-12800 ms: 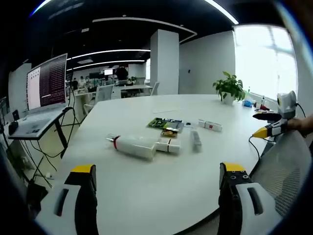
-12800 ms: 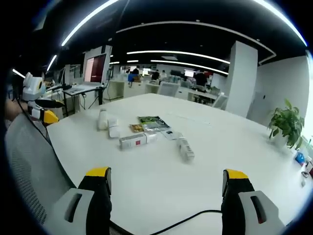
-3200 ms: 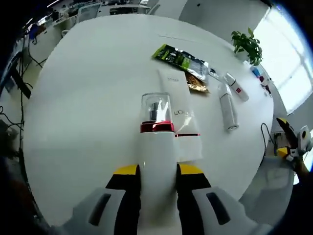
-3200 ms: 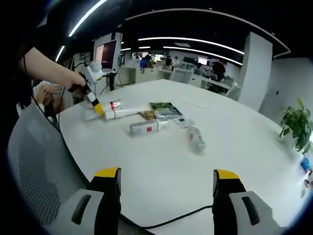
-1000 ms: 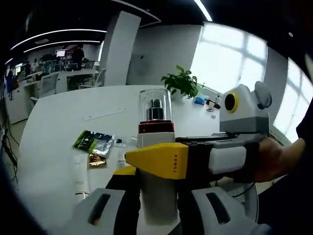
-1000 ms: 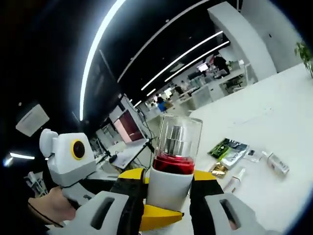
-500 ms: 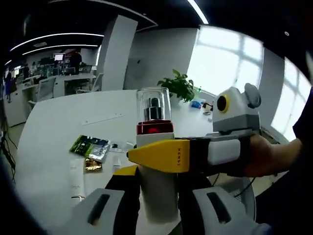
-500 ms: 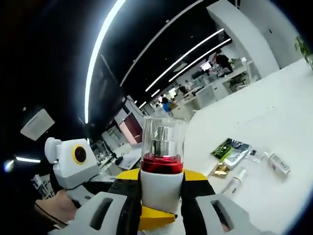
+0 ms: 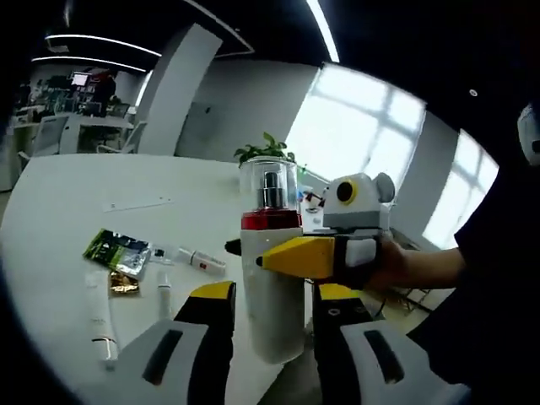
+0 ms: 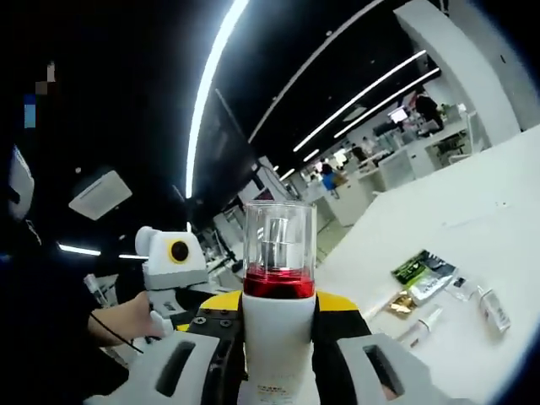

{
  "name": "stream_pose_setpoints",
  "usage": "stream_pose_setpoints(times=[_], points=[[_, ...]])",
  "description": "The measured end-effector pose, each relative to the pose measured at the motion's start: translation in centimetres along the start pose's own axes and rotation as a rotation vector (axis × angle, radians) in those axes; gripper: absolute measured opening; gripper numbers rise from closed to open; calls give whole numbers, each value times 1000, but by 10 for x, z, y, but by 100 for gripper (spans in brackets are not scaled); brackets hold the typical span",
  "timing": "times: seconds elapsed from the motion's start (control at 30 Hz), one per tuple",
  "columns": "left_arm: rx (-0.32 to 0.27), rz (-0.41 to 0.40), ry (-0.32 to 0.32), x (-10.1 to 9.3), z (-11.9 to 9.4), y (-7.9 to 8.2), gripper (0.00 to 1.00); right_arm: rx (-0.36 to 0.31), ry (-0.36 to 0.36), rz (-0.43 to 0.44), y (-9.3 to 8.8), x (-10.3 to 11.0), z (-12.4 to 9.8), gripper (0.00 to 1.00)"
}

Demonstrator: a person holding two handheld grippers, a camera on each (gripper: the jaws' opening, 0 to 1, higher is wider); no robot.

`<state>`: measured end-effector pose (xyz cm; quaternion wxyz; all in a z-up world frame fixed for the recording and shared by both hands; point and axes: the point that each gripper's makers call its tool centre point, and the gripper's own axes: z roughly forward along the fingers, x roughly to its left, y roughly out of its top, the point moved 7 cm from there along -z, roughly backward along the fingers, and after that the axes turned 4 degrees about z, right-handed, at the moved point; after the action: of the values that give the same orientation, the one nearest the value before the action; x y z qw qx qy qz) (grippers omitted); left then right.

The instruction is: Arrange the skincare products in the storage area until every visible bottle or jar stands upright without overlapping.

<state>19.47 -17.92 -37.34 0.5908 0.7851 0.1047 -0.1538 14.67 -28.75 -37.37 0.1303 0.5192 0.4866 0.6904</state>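
A white pump bottle [image 9: 272, 287] with a red band and a clear cap is held upright in the air. My right gripper [image 9: 297, 253] reaches in from the right, its yellow finger across the bottle's body. In the right gripper view it [image 10: 278, 302] is shut on the bottle [image 10: 277, 337] just below the red band. My left gripper [image 9: 275, 293] is open, with a narrow gap between each jaw and the bottle. The left gripper [image 10: 211, 325] also appears low on the left, in a hand, by the bottle's lower part.
On the white table [image 9: 51, 202] lie a green sachet [image 9: 114, 249], a gold sachet [image 9: 124, 284], a long tube [image 9: 97, 308], a thin tube [image 9: 164, 291] and a small bottle [image 9: 201, 260]. A potted plant [image 9: 266, 152] stands at the far edge.
Both views have swung with the hands. The left jaws, pressed on the bottle half a second ago, now stand slightly apart from it. The right gripper keeps its hold.
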Motion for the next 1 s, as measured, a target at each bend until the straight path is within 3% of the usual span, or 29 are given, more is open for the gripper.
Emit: stream_pose_setpoints(times=[0.13,0.27,0.53,0.67,0.8,0.87,0.9,0.93,1.0], points=[[-47,-34,-121,-5,-11,11,36,27,108,-1,3,7,-6,21],[-65,-37,-186,-7,-18,18,39,23,172,43,4,11,-8,21],[-113,-63,-303,-13,-17,36,43,97,289,14,0,27,-6,21],[-108,-56,-331,-17,-11,42,43,130,384,19,-1,39,-4,21],[-82,-32,-357,-24,-4,44,41,138,427,23,-1,45,1,21],[-93,-28,-363,-27,-3,47,39,143,436,31,0,44,3,21],[-114,-11,-336,-27,-1,51,39,144,437,30,0,44,4,21],[-110,5,-337,-29,-1,51,31,142,439,25,0,43,4,21],[-105,7,-313,-26,0,51,26,148,447,4,2,44,3,21]])
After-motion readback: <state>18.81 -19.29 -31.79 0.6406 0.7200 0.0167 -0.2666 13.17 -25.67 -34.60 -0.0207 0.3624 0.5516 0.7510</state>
